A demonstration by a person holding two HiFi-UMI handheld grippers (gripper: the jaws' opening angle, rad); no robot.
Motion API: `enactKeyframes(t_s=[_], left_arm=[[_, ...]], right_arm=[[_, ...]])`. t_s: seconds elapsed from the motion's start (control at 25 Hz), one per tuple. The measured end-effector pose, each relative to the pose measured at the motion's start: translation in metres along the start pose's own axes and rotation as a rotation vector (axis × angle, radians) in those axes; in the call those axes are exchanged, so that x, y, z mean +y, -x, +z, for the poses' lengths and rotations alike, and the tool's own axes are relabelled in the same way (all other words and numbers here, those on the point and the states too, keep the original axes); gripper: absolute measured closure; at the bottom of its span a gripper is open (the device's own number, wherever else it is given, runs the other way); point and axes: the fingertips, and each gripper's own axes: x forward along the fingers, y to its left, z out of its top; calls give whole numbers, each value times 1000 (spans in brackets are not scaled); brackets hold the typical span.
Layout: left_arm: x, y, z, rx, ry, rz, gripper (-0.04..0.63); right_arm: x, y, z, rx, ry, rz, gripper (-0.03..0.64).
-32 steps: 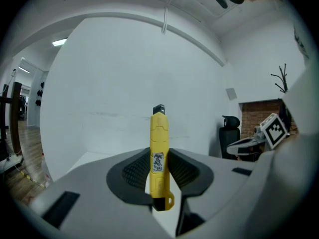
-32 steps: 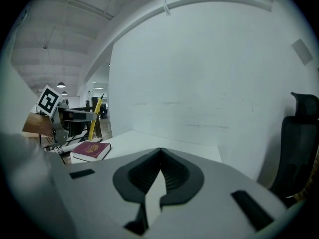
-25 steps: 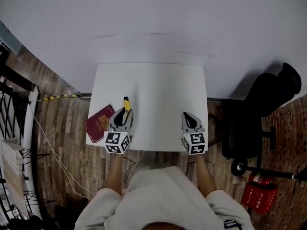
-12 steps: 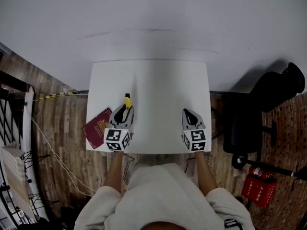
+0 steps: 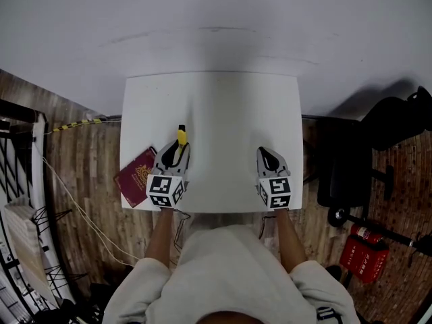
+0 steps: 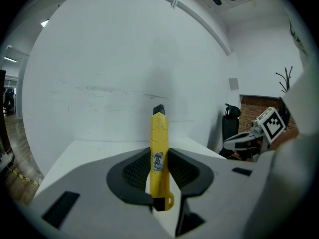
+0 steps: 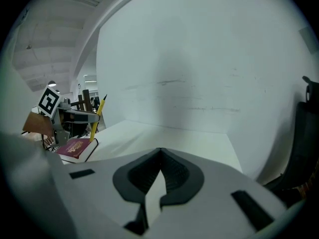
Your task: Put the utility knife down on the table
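— So, what is the left gripper (image 5: 177, 150) doing?

— Its jaws are clamped on a yellow utility knife (image 6: 159, 153), one pad on each side of the handle. In the head view the knife's black tip pokes out past the jaws toward twelve o'clock. The tail end, with a small eyelet, sits low between the jaws. Gripper and knife are over the near left part of the white tabletop (image 5: 229, 106). I cannot tell whether the knife touches the surface.

— And the right gripper (image 5: 268, 158)?

— It sits at three o'clock from the left one, well apart, over the near right part of the tabletop. Its jaws are together with nothing between them, and it also points toward twelve.

— What lies around them?

— A dark red booklet (image 5: 137, 176) lies just beside the left gripper, at about nine o'clock, on the tabletop's left edge with part of it hanging over. The person's forearms run back toward six o'clock. A white wall (image 5: 216, 19) stands at twelve. A wooden floor (image 5: 88, 160) surrounds the table. A black office chair (image 5: 395, 123) stands at about three o'clock from the tabletop, and a red fire extinguisher (image 5: 361, 262) lies near four o'clock.
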Motion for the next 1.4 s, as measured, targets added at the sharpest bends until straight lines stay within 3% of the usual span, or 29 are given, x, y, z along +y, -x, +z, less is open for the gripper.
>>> enactKeyframes(t_s=[0.24,0.44,0.76,1.4], left_arm=[[-2,-14,-17,49,-13,-26,486],[-11,-31,-24,96,-108,-71,486],[-28,-54,-34,180,-341,-161,486],[-50,-76,-88,404,-937,-347,486]], right_arm=[[-2,-7,-14,33,-11,-2,618],[-7,-10,-23,58,-16,-10,618],[-10,-12,-30,75,-16,-16,618],[-18,-12,-35,84,-13,-23,618]])
